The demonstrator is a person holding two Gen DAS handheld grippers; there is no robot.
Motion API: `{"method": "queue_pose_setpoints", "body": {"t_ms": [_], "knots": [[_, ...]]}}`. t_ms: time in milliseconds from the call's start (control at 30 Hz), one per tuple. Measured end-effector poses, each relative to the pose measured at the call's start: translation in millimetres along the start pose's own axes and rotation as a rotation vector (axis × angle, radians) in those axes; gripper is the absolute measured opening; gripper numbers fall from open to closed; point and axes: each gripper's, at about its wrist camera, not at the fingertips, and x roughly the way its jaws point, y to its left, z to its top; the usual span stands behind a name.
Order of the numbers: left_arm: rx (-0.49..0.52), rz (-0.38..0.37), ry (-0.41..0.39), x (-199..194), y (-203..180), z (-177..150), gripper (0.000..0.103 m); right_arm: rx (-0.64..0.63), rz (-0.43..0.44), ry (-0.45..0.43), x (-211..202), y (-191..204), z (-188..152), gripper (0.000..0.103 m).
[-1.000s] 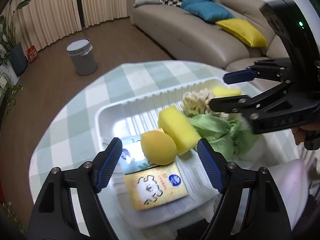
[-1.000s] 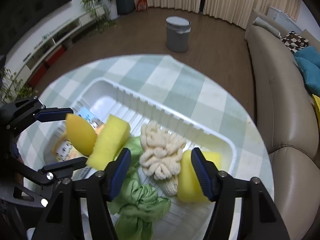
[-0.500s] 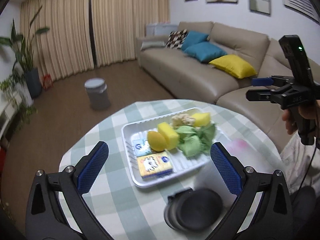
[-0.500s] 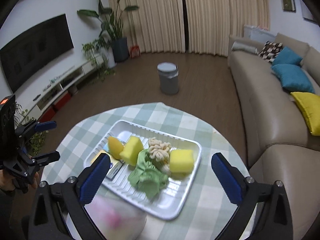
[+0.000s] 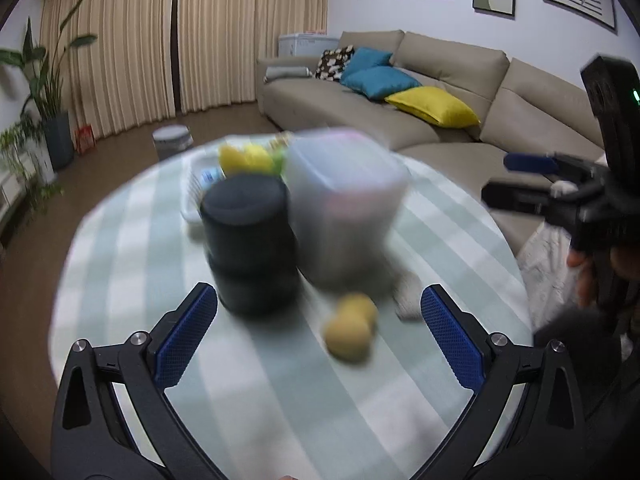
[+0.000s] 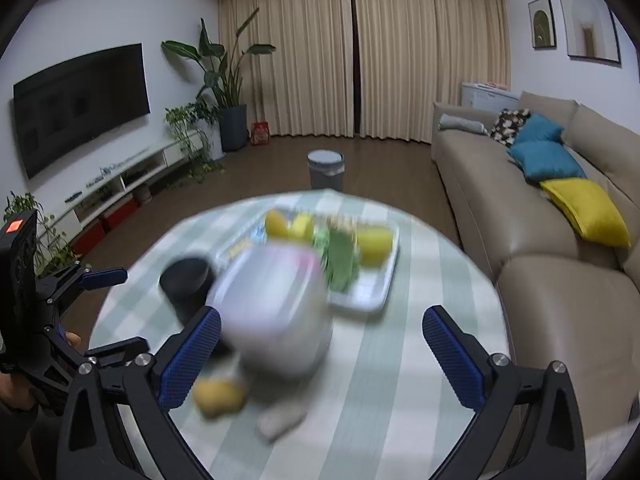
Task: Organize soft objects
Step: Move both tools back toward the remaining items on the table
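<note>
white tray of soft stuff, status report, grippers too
Left gripper and right gripper open, empty. White plastic tray holds yellow sponges and green cloth. Translucent tub and black jar stand in front.

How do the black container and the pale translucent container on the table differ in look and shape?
The black container is dark, opaque and round; the translucent container is pale, see-through, squarish, with a pinkish top. The black one looks lower and narrower than the translucent one. Both stand upright side by side on the checked tablecloth, blurred.
</note>
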Motion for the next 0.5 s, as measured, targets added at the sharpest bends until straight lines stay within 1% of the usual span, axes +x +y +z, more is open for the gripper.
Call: {"method": "queue_pose_setpoints", "body": {"t_ms": [67,167,200,267,367,500], "knots": [[-0.009,-0.014,0.049,6.9,-8.3,-13.0,0.103,0.011,-0.024,0.020,-2.0,7.3,-25.8,0.103],[-0.004,-0.040,0.115,19.9,-15.8,-21.4,0.103,0.083,-0.034,0.050,-4.8,11.0,-62.1,0.103],[-0.001,-0.035,0.133,25.7,-17.1,-21.9,0.103,0.121,-0.044,0.055,-6.1,10.8,-74.5,0.103],[0.002,-0.027,0.140,31.5,-20.0,-26.1,0.103,0.166,-0.047,0.067,-9.0,10.0,-92.0,0.103],[0.007,-0.011,0.151,43.7,-22.6,-24.1,0.103,0.206,-0.057,0.098,-3.7,11.6,-111.5,0.103],[0.047,0.018,0.167,60.4,-24.2,-18.7,0.103,0.181,-0.067,0.134,1.5,21.1,-118.9,0.103]]}}
